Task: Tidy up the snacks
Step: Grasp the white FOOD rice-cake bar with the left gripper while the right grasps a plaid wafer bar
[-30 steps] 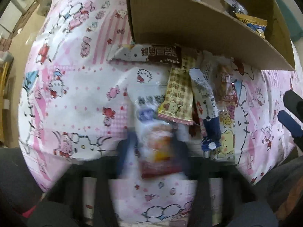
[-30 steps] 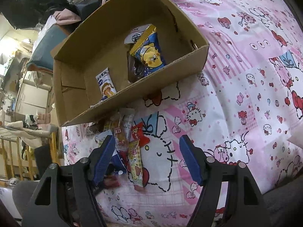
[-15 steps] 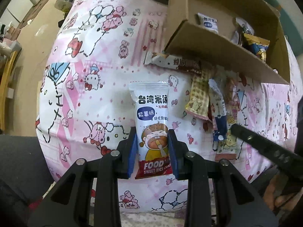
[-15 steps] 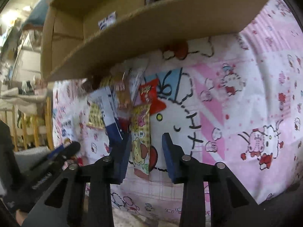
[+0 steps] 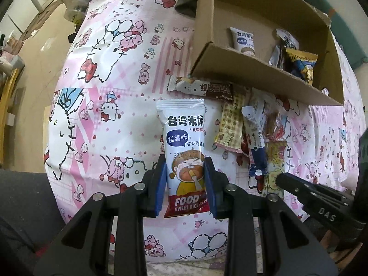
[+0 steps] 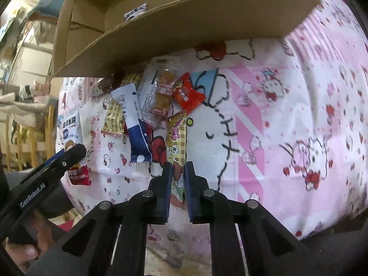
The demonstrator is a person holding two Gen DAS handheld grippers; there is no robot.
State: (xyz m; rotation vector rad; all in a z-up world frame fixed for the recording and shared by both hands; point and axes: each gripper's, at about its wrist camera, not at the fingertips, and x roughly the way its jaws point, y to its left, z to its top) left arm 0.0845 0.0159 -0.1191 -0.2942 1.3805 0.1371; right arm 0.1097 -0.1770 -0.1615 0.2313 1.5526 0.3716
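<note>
Above bedsheet (image 5: 119, 87): left claw (image 5: 185, 185) clamps rice cake packet (image 5: 185, 151); right claw (image 6: 177, 191) pinches yellow snack (image 6: 177, 135).

My wrist cameras both face the cardboard box (image 5: 257, 73) (image 6: 174, 23) from close by; both views share it.

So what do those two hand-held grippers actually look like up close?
Each is a black plastic frame of angular, cut-out struts with round silver pins at the joints. The left hand-held gripper and the right hand-held gripper both end in two flat fingers faced with blue pads. White lettering marks their sides: "GenRobot.AI" on the left one, "DAS" on the right. No cables show.
</note>
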